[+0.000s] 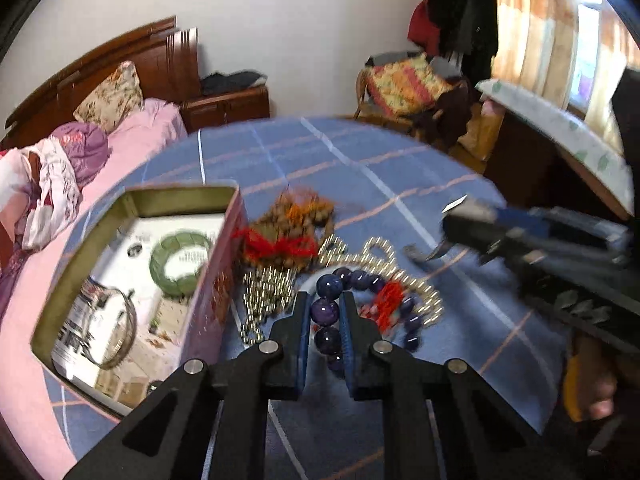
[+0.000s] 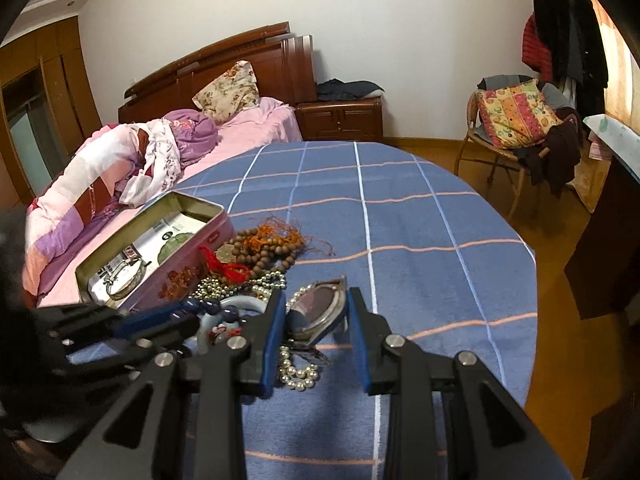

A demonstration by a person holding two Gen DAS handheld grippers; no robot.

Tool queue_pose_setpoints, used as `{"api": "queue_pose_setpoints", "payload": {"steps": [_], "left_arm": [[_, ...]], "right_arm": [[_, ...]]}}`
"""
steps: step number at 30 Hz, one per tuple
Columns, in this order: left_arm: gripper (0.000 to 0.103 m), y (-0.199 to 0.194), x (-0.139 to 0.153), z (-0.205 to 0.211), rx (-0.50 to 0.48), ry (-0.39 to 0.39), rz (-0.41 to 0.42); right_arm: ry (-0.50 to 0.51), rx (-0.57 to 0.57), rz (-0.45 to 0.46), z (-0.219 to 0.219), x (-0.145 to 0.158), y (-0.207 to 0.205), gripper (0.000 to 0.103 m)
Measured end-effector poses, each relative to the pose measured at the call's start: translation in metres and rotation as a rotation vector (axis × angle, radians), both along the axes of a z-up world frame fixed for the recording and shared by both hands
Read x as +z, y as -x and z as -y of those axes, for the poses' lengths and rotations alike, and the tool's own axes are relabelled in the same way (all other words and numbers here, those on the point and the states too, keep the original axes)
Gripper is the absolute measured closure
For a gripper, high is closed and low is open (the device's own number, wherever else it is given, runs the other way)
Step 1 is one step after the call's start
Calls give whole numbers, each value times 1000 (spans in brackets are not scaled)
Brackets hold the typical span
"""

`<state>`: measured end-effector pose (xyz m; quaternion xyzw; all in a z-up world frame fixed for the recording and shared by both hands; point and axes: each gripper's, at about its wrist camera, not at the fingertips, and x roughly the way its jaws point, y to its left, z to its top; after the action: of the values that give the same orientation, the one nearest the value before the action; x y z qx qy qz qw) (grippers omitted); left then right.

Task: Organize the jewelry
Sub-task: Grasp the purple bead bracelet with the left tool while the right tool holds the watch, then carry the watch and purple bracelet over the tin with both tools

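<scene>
Both grippers loaded: left gripper [image 1: 325, 312] clamped on purple bead bracelet [image 1: 326, 312], right gripper [image 2: 316, 312] clamped on oval pendant [image 2: 320, 312], beside open tin [image 2: 160, 240].

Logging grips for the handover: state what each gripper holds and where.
Left gripper pinches the purple bead bracelet on one big bead. Right gripper clamps an oval metal-rimmed pendant by its side edges.

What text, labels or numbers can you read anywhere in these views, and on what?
None is legible.
Printed paper lining inside the open pink metal tin: dark print, too blurred to read.
Red decoration on the tin's outer side: cannot tell whether it is lettering.
Jewellery and blue checked cloth: no text visible.
</scene>
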<state>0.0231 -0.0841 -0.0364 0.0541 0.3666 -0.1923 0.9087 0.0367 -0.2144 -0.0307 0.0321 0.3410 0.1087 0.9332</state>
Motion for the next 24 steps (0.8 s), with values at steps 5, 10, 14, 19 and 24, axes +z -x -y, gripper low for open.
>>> {"api": "queue_pose_setpoints", "payload": {"steps": [5, 10, 14, 19, 24], "left_arm": [[89, 4, 25, -6, 10, 35, 52], [89, 7, 49, -18, 15, 72, 95], [89, 9, 65, -28, 27, 83, 135], [89, 5, 70, -38, 59, 64, 160], [89, -2, 74, -54, 103, 49, 175]], "right_arm": [[0, -3, 11, 1, 4, 1, 70], [0, 6, 14, -5, 4, 2, 70], [-6, 16, 22, -8, 7, 3, 70], [-16, 43, 36, -17, 12, 3, 70], [-22, 74, 56, -29, 22, -1, 70]]}}
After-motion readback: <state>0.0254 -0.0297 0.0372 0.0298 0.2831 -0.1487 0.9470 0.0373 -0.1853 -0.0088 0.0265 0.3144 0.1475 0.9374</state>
